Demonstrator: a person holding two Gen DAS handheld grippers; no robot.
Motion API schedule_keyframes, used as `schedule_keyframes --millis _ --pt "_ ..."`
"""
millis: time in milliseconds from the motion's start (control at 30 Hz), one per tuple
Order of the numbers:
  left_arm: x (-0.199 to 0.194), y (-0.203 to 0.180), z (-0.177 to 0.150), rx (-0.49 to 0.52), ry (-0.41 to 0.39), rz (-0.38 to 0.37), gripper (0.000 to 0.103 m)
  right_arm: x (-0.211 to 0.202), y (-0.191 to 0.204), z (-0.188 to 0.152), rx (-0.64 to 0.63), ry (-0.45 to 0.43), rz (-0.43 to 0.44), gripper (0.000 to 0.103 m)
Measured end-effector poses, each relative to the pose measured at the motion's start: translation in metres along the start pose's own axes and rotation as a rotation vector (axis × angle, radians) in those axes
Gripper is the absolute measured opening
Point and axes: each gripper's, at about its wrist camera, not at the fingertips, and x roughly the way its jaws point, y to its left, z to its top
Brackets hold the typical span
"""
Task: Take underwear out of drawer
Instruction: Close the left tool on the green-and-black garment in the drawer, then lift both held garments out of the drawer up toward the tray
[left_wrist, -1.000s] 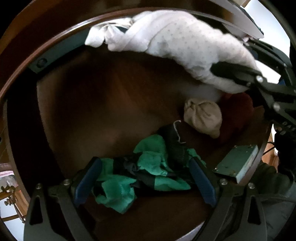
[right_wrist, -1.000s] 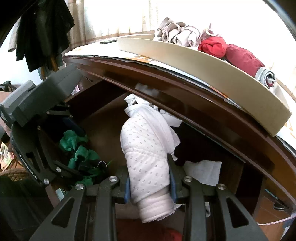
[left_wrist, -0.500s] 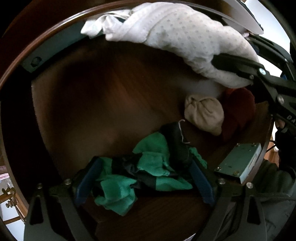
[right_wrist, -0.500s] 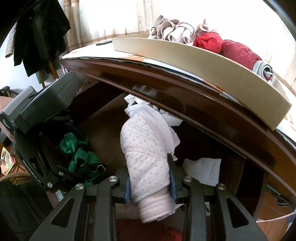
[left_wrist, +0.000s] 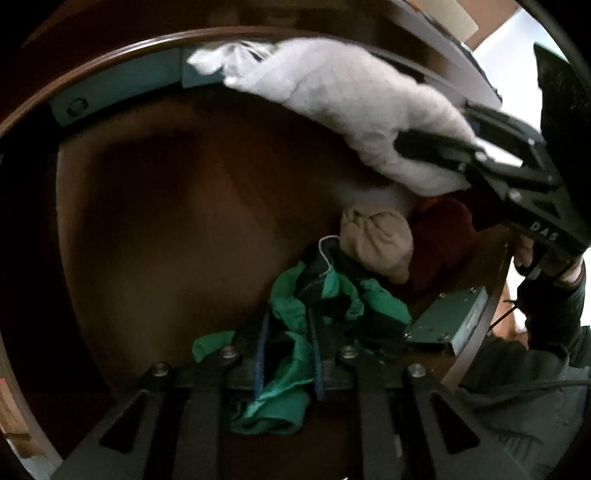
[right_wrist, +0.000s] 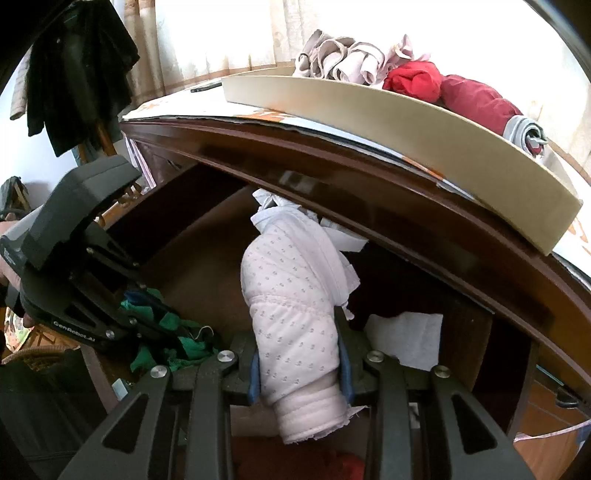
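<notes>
Inside the open wooden drawer lies a crumpled green and black underwear. My left gripper points down onto it, and its jaws are closing with the green cloth pinched between the blue pads. A white dotted padded garment, rolled up, is gripped by my right gripper, which is shut on it above the drawer. In the left wrist view that white garment hangs across the top. The right wrist view shows the left gripper low at the left over the green underwear.
A beige sock ball and a dark red cloth lie beside the green piece. A metal rail bracket sits at the drawer's side. On the dresser top a cream tray holds rolled clothes. A white folded cloth lies deeper in.
The left gripper's jaws went from wide open around the green underwear to pinched on it, and the gripper sank slightly. The right gripper kept still with the white roll.
</notes>
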Motion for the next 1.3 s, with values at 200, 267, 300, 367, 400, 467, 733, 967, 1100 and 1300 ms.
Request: schedule_keyframes --millis 200,267,300,367,400,467,733,967,1100,1300 --pt "-0.010 0.008 -0.015 -0.030 -0.106 0.006 0.015 0.000 0.001 0.000 -0.002 -0.005 -0.011 0.034" --pt "-0.017 0.010 -0.019 -0.037 -0.145 0.006 0.014 -0.002 0.001 0.000 -0.004 -0.015 -0.010 0.034" --pt "-0.019 0.010 -0.022 -0.044 -0.164 0.010 0.014 -0.003 0.002 -0.001 -0.005 -0.021 -0.010 0.034" --pt "-0.026 0.009 -0.027 -0.042 -0.213 0.012 0.014 -0.004 0.004 -0.002 -0.010 -0.029 -0.010 0.034" --pt "-0.028 0.007 -0.031 -0.044 -0.235 0.014 0.014 -0.005 0.005 -0.002 -0.014 -0.034 -0.010 0.034" --pt "-0.032 0.005 -0.036 -0.047 -0.273 0.035 0.014 -0.006 0.006 -0.002 -0.022 -0.044 -0.006 0.034" --pt "-0.067 0.002 -0.021 -0.039 -0.406 0.082 0.013 -0.016 0.010 -0.006 -0.045 -0.091 0.005 0.034" --pt "-0.087 0.011 -0.032 -0.059 -0.480 0.084 0.013 -0.023 0.012 -0.007 -0.061 -0.136 0.024 0.034" --pt "-0.096 0.003 -0.027 -0.060 -0.530 0.101 0.013 -0.027 0.015 -0.009 -0.072 -0.161 0.026 0.034" --pt "-0.107 0.003 -0.029 -0.073 -0.581 0.107 0.013 -0.033 0.015 -0.011 -0.076 -0.194 0.030 0.034"
